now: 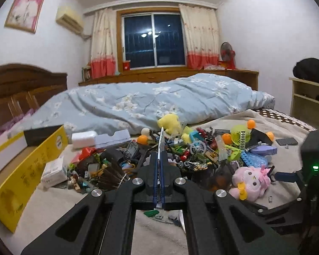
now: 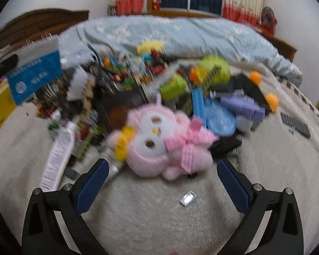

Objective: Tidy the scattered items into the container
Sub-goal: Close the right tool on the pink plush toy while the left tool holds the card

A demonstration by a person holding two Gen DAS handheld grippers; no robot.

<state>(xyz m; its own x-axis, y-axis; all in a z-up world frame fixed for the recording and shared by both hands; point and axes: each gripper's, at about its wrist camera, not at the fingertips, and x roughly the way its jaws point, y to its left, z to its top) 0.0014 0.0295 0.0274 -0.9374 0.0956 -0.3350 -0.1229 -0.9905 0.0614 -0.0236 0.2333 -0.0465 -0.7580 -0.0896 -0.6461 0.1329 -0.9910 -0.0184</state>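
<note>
Left wrist view: the left gripper is clenched on a thin blue-and-white card, held edge-on above the toy heap on the bed. The yellow cardboard box lies open at the left; its print is unreadable. The right gripper is spread wide just before the pink plush. The blue card carries white writing, too blurred to read.

Left wrist view looks low across the bed toward the window. Right wrist view tilts down, close over the pink plush toy. Both share the toy pile.
</note>
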